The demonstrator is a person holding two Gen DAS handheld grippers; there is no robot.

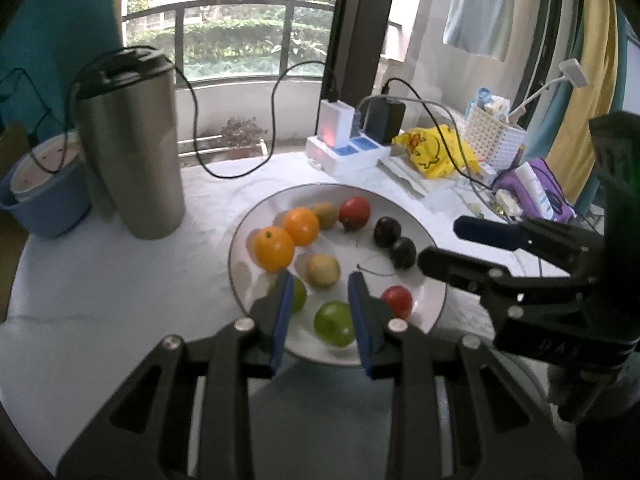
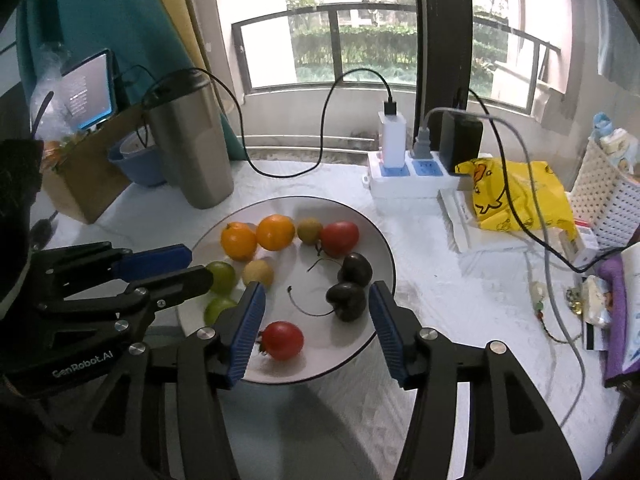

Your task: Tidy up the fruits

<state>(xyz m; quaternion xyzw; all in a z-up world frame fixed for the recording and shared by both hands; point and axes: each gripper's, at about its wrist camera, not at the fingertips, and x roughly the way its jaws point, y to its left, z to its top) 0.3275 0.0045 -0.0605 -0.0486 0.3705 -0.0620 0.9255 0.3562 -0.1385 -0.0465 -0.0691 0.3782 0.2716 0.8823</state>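
A white plate [image 1: 434,300] [image 2: 382,248] holds fruit: two oranges [image 1: 274,249] [image 2: 238,241], two brown kiwis [image 1: 323,271] [image 2: 258,273], two red tomatoes [image 1: 355,213] [image 2: 282,340], two dark cherries [image 1: 387,232] [image 2: 347,300] and two green fruits [image 1: 335,323] [image 2: 221,277]. My left gripper [image 1: 320,284] is open and empty above the plate's near edge, over the green fruits. My right gripper [image 2: 317,292] is open and empty above the plate, its jaws on either side of the near tomato and cherries. Each gripper shows in the other's view [image 1: 452,244] [image 2: 188,266].
A steel tumbler [image 1: 130,140] [image 2: 188,140] and a blue bowl [image 1: 44,192] stand at the left. A power strip with chargers [image 1: 348,148] [image 2: 408,176], cables, a yellow bag [image 2: 516,196] and a white basket [image 2: 604,196] lie behind and right of the plate.
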